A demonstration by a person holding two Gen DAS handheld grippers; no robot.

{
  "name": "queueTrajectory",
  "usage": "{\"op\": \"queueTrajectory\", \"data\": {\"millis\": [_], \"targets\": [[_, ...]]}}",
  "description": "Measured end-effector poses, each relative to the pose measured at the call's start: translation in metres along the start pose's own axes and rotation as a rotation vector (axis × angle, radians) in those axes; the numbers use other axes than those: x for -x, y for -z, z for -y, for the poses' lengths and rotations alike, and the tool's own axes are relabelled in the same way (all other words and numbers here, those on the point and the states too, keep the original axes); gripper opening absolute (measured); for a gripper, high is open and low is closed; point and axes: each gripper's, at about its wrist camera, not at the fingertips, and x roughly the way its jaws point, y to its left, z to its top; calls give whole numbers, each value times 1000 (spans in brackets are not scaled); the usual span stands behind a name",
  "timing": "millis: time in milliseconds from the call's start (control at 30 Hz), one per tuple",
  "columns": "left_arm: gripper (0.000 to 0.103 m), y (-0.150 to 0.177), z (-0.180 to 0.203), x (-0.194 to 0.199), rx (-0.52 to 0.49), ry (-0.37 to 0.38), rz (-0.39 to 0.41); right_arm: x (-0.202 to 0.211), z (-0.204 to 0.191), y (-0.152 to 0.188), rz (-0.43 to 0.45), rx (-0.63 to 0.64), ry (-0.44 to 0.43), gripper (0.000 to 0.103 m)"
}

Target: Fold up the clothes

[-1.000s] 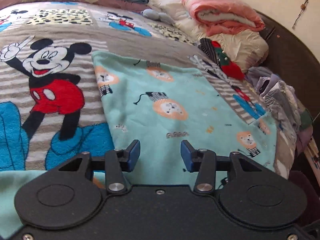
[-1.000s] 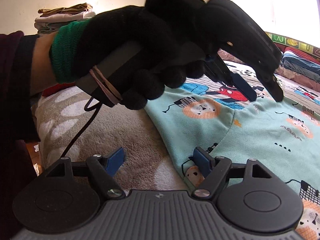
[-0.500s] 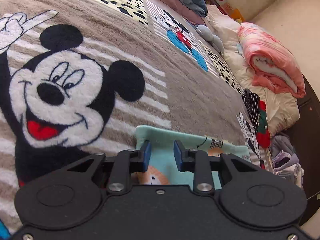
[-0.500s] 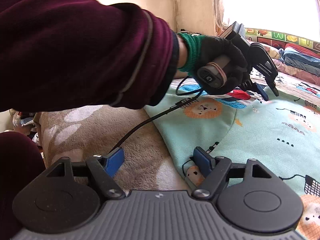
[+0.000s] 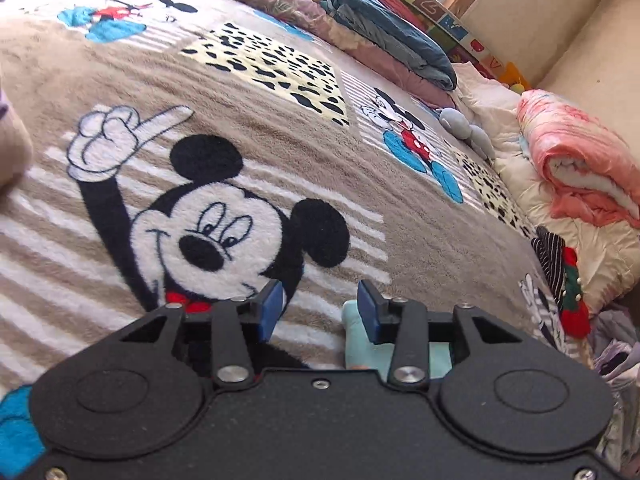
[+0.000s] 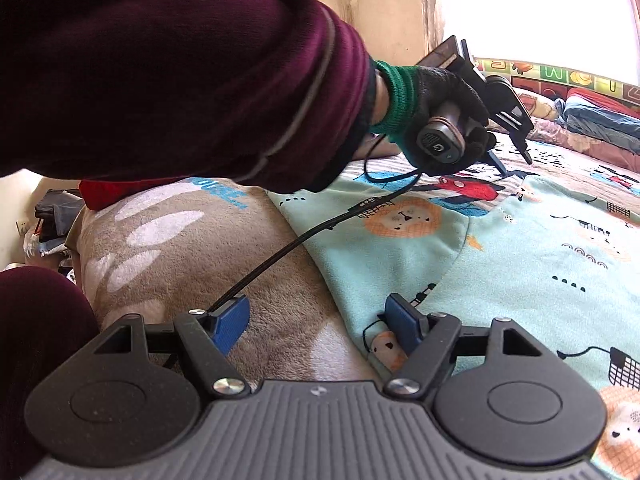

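Left gripper (image 5: 318, 308): jaws opening over the cartoon blanket (image 5: 280, 128), mint garment (image 6: 520, 264) corner beside its right finger, ungripped. Right gripper (image 6: 316, 324): jaws wide apart, straddling the garment's near edge, nothing held.

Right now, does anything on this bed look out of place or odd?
Yes. A black cable from the left gripper trails across the mint lion-print garment being folded, down to the right gripper; it could snag. Loose clothes are heaped at the bed's edge.
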Motion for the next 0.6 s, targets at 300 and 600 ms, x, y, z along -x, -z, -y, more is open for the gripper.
{"op": "queueTrajectory", "data": {"millis": [300, 600], "targets": [[60, 69, 31, 128, 64, -8, 73, -2, 3, -5, -25, -12, -13, 79], [63, 164, 67, 215, 96, 44, 180, 34, 7, -10, -154, -51, -100, 92]]}}
